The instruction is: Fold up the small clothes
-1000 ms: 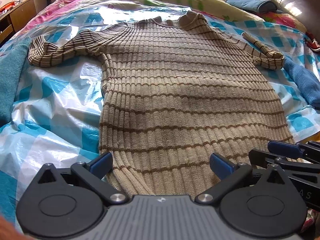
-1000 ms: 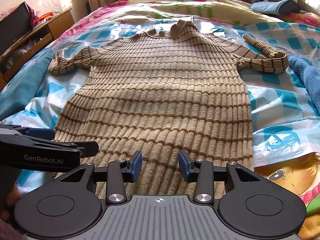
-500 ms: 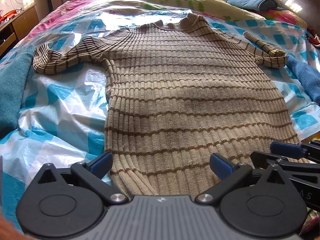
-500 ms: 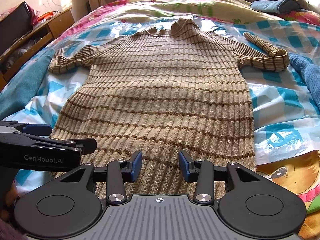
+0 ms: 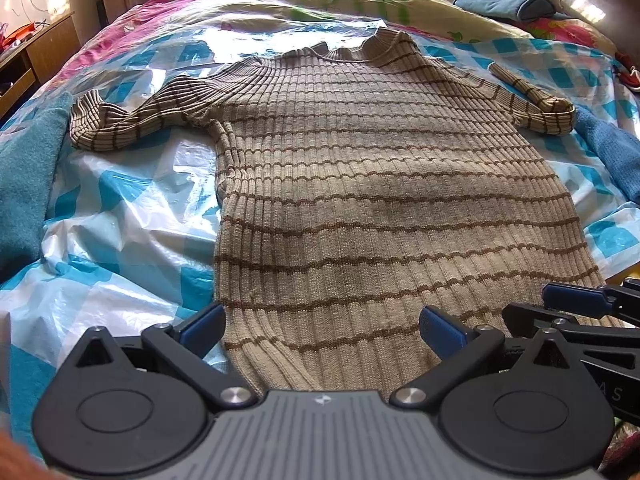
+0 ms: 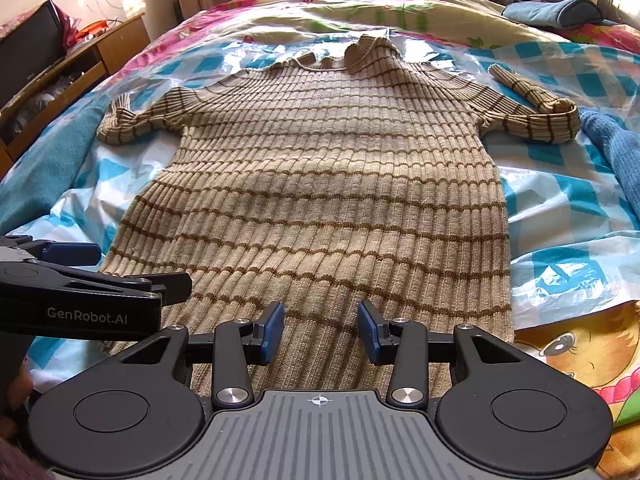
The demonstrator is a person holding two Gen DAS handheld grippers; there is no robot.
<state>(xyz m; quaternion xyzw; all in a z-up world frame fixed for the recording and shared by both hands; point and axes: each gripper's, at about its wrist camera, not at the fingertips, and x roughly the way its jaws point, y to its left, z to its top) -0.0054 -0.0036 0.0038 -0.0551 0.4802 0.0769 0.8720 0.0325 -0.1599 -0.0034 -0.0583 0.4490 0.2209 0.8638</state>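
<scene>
The left claw [image 5: 322, 330] gaped wide and the right claw [image 6: 320, 334] stood half-open, both empty above the hem of a beige ribbed sweater [image 6: 324, 184] with brown stripes. "GenRobot.AI" was legible on the left claw's side. The sweater lay flat, sleeves out, on a blue-and-white checked plastic sheet [image 5: 120, 216] covering the bed [image 6: 360, 12].

"genrobot.ai" on the left tongs [image 6: 72, 254].

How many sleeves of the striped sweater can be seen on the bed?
2: one sleeve lies at the sweater's left, one sleeve at its right, bent back on itself.
</scene>
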